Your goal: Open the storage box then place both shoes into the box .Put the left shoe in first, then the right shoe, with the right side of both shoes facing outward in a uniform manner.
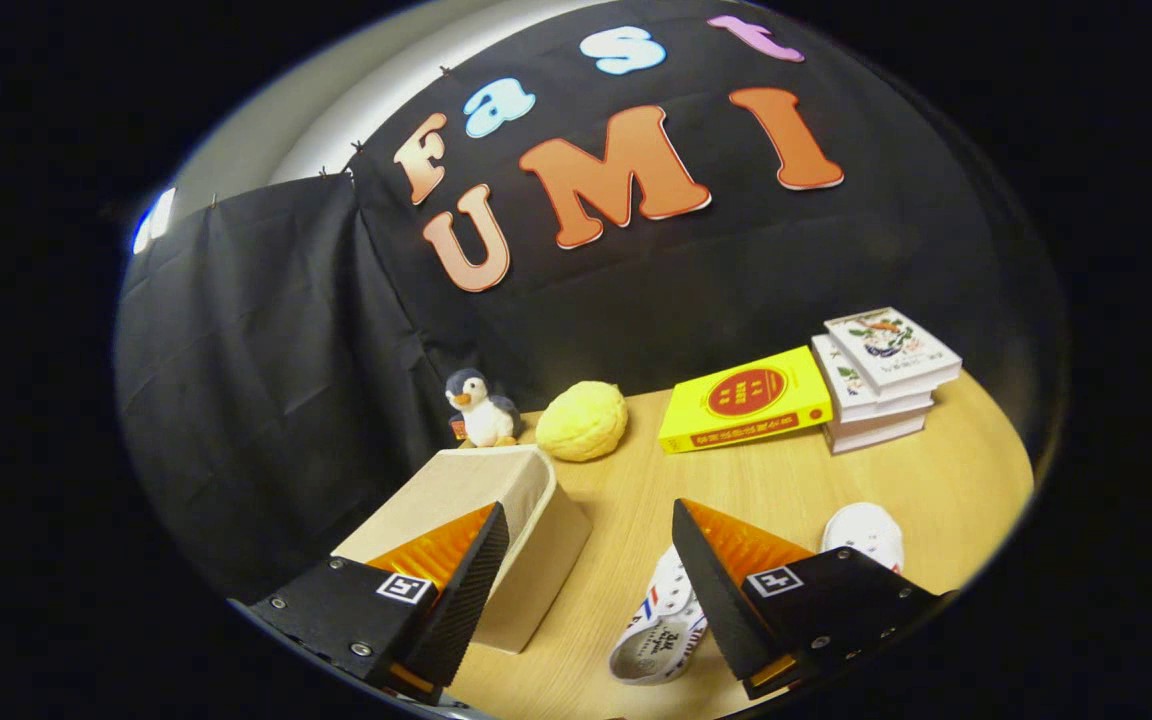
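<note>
A beige storage box [496, 520] with its lid down sits on the wooden table [796, 480], partly behind my left finger [456, 580]. One white shoe [661, 625] with coloured stripes lies just beside the right finger [711, 580], its opening facing me. A second white shoe [866, 530] pokes out beyond that finger, mostly hidden by it. My gripper [591, 520] hangs above the table with its fingers wide apart and nothing between them.
A penguin toy [481, 410] and a yellow plush ball [583, 420] stand behind the box by the black cloth wall. A yellow book [746, 400] and a stack of white books [886, 375] lie at the table's far right.
</note>
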A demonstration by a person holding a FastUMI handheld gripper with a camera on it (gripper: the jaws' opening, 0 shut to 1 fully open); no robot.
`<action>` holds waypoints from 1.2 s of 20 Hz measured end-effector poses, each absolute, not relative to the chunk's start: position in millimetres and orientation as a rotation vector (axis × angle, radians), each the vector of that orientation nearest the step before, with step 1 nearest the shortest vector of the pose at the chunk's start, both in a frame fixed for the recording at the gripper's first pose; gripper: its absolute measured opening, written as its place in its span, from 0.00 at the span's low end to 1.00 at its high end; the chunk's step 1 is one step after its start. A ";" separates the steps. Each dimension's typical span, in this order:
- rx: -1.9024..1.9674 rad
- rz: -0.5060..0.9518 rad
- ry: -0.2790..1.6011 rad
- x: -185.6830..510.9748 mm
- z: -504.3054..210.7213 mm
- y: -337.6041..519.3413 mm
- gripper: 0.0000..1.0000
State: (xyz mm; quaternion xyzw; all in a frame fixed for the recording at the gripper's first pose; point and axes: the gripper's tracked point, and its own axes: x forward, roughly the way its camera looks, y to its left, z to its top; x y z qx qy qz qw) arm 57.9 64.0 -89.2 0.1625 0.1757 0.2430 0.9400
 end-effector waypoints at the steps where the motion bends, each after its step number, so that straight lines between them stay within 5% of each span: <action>1: 0.360 0.527 0.392 56.7 -96.0 72.8 0.98; 24: 1.031 0.985 0.829 39.4 -156.8 194.8 0.97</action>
